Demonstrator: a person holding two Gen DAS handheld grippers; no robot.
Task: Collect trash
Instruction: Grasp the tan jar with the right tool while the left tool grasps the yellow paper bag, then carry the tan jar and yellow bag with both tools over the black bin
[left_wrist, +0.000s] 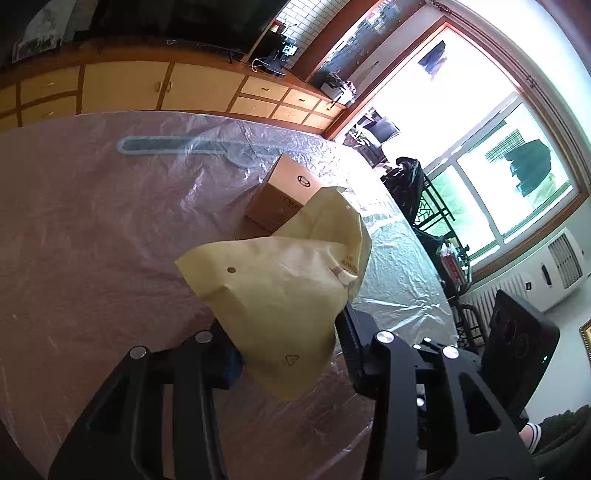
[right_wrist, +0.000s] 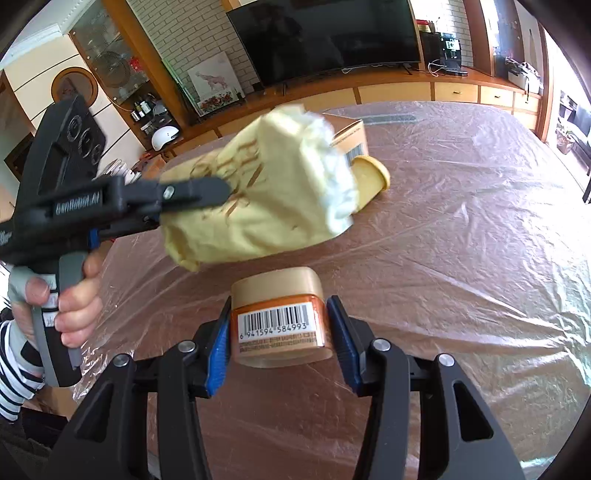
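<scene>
Home living room: television (right_wrist: 325, 37) on wooden cabinets (left_wrist: 166, 88), display cabinet (right_wrist: 110, 70), radiator (left_wrist: 506, 295).

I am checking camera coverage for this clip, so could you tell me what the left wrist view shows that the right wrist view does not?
Only the left wrist view shows the window and radiator. Only the right wrist view shows the orange jar clamped in the right gripper, a second jar lying on the table, and the television. Both show the yellow bag pinched by the left gripper, the cardboard box and the plastic-covered table.
</scene>
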